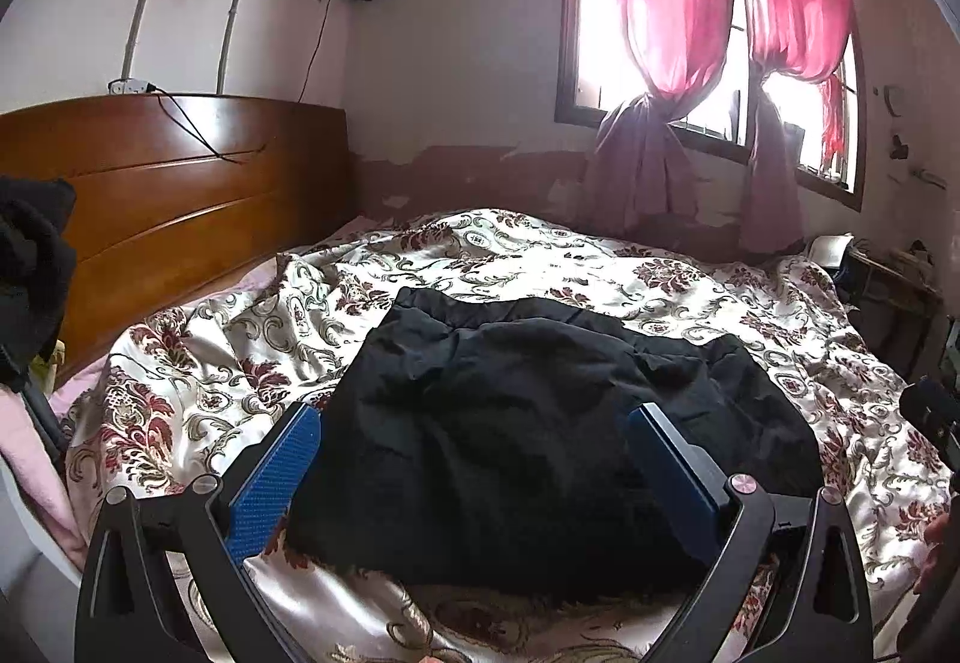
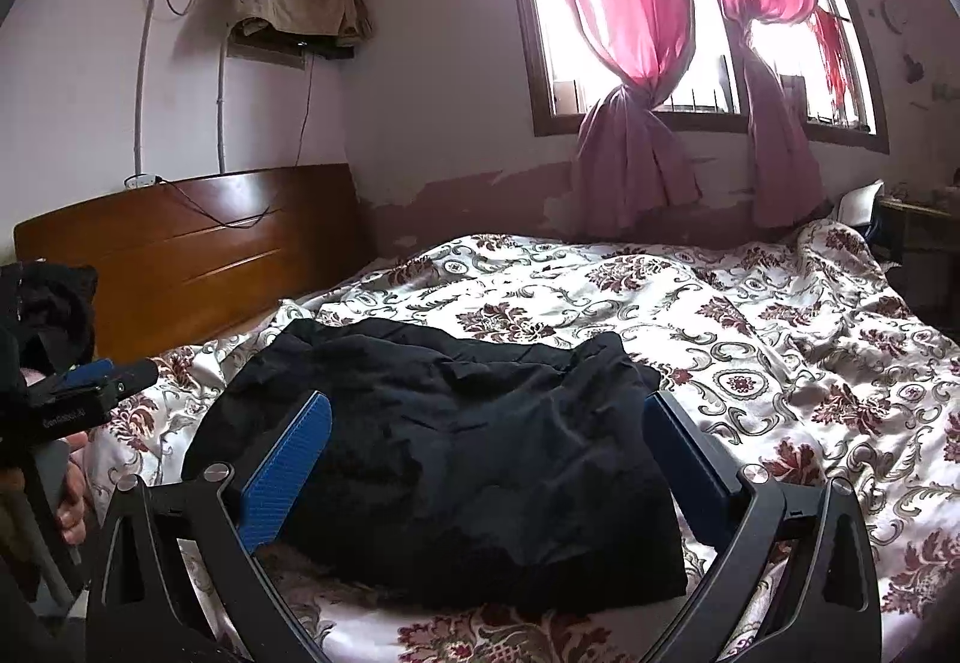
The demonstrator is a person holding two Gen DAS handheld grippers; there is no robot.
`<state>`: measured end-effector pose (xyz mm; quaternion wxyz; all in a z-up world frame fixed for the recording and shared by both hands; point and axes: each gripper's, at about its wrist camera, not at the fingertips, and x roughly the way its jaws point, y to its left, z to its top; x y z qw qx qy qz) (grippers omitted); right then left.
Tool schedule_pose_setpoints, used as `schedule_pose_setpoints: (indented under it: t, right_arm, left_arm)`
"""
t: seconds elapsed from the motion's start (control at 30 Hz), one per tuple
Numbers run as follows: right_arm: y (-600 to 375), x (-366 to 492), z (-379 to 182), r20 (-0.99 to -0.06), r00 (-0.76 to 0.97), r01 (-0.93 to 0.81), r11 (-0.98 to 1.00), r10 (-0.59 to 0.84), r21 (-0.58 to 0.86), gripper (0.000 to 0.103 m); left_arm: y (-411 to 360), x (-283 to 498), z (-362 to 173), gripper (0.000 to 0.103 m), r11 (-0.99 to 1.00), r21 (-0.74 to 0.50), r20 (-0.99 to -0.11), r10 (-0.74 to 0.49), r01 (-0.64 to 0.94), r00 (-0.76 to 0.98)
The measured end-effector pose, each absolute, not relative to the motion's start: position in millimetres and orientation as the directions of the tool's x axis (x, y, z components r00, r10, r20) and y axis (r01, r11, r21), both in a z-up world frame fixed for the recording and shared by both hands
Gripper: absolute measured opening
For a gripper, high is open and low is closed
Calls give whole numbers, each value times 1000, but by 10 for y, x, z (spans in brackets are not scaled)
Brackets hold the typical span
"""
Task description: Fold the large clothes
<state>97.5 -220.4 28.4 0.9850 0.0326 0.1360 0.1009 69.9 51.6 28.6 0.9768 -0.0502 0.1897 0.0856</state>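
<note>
Black garment (image 1: 540,447) sits mid-bed on the floral bedspread (image 1: 720,291), already bundled into a rough rectangle. Looks mostly folded, with the top layer rumpled.

Left gripper (image 1: 474,459) and right gripper (image 2: 489,459): jaws spread wide on both, nothing held, hovering at the garment's near edge.

Risks, my read:
- Fabric is dark and layered, so edges are hard to read. Easy to pinch one layer only, or catch the bedspread underneath and drag it up too.
- Bedspread looks slick and wrinkled. The bundle may slide or open up when pulled.
- Uneven grips from the two sides would skew the fold.

Surroundings: wooden headboard (image 1: 156,183) at 10 o'clock with a cable draped over it, knotted pink curtains (image 1: 672,63) at 1 o'clock, dark clothing (image 1: 30,267) at 9 o'clock by the bed edge. Nothing lies between the jaws and the garment. In the right wrist view the left gripper sits close at 9 o'clock, so a collision is possible if both converge.
</note>
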Motion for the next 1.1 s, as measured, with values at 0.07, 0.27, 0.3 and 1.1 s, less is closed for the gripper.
schedule_pose_setpoints:
  t: [0.07, 0.27, 0.3, 1.1]
  right_arm:
    - [-2184, 915, 273, -259, 943, -192, 977, 209, 88, 102]
    - [-2156, 789, 268, -249, 946, -188, 978, 206, 91, 102]
    - [-2151, 771, 271, -247, 947, -187, 978, 203, 89, 102]
    - [-1863, 372, -159, -318, 922, -200, 976, 219, 91, 102]
  left_arm:
    - [490, 627, 274, 103, 982, -59, -372, 147, -182, 917]
    - [445, 465, 254, 103, 984, -56, -352, 142, -172, 925]
    - [449, 444, 255, 103, 984, -58, -347, 140, -171, 927]
    - [400, -80, -86, 103, 985, -9, -324, 161, -173, 932]
